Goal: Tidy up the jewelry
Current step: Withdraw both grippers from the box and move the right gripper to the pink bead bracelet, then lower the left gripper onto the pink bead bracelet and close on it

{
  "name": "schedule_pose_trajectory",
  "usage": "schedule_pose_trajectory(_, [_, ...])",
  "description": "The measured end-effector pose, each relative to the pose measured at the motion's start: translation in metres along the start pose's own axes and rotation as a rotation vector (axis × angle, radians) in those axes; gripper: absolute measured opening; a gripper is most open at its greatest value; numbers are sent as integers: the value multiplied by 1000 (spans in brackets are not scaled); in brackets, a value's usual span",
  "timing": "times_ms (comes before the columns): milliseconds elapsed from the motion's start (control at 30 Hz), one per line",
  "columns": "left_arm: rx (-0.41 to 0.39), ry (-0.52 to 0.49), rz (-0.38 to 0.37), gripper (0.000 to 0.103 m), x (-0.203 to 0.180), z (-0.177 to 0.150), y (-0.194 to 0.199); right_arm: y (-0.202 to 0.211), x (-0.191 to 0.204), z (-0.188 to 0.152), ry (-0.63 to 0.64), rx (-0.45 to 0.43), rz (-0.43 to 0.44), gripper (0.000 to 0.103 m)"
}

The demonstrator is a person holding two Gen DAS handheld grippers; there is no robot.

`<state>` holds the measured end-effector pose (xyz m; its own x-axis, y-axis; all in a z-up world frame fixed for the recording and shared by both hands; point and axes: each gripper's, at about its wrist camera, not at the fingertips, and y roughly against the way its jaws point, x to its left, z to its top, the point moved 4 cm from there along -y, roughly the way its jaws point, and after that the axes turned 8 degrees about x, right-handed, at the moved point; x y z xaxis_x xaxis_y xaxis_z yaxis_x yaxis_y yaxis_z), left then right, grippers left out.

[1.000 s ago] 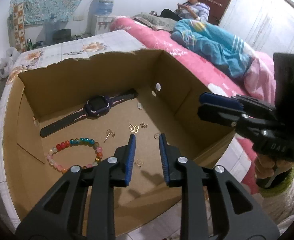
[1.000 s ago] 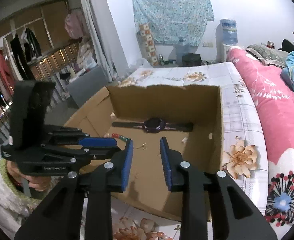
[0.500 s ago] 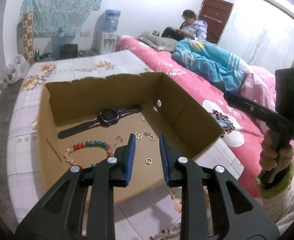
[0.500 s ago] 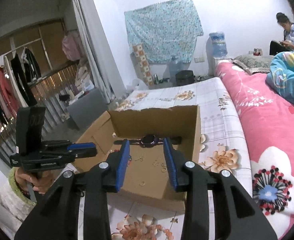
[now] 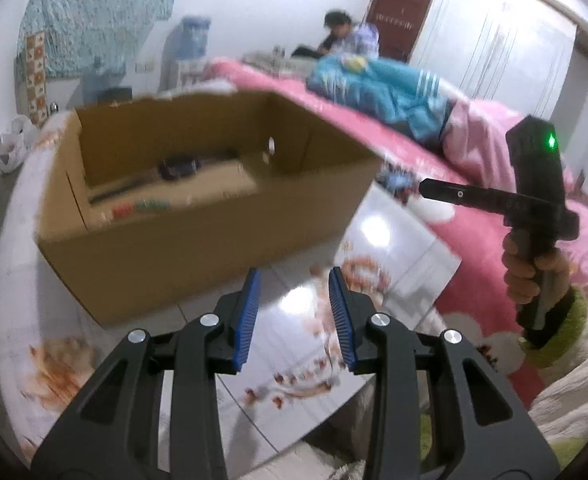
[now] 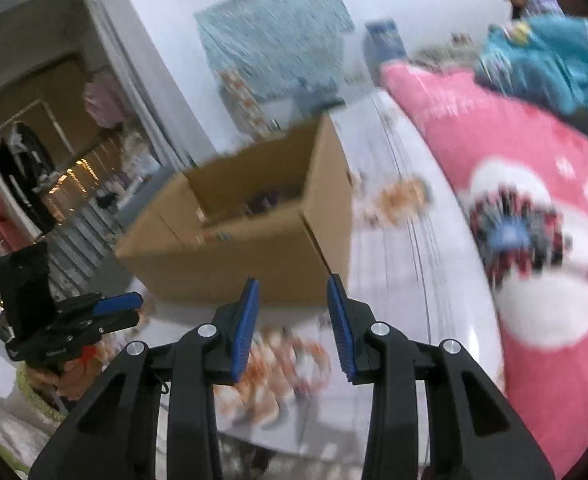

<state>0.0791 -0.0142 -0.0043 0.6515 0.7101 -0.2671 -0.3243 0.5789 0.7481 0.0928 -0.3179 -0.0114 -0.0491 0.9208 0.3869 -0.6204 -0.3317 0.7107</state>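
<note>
The cardboard box (image 5: 198,236) sits on the floral-tiled bench (image 5: 393,248) beside the pink bed (image 6: 533,168). Both grippers have pulled back from over it, so it now lies ahead of them. Inside, blurred, lie the watch (image 5: 178,168) and bead bracelet (image 5: 140,208). The left gripper (image 5: 294,316) has just been opening; its fingers stand apart, empty. The right gripper (image 6: 292,318) is likewise apart and empty. I judge the sorting finished or paused.
</note>
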Motion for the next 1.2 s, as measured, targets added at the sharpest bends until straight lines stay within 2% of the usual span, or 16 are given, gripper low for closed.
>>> schedule_pose_trajectory(133, [84, 1, 67, 34, -3, -14, -28, -31, -2, -24, 17, 107, -124, 35])
schedule_pose_trajectory(267, [158, -7, 167, 44, -1, -25, -45, -53, 3, -40, 80, 174, -221, 34])
schedule_pose_trajectory(367, [165, 7, 190, 51, 4, -31, -46, -69, 6, -48, 117, 223, -282, 22])
schedule_pose_trajectory(433, [160, 14, 203, 52, 7, -33, -42, -73, 12, -49, 136, 229, -271, 14])
schedule_pose_trajectory(500, [154, 18, 217, 53, 12, -36, -38, -77, 19, -50, 147, 238, -240, 10])
schedule_pose_trajectory(633, [142, 33, 255, 57, 23, -41, -30, -91, 43, -48, 179, 249, -146, 10])
schedule_pose_trajectory(867, [122, 75, 283, 58, 38, -46, -16, -108, 95, -46, 242, 232, -1, 10])
schedule_pose_trajectory(1000, [107, 69, 246, 58, 35, -47, -15, -100, 97, -42, 222, 198, 53, 10])
schedule_pose_trajectory(1200, [58, -19, 142, 58, 10, -42, -21, -72, 55, -28, 70, 139, 99, 11])
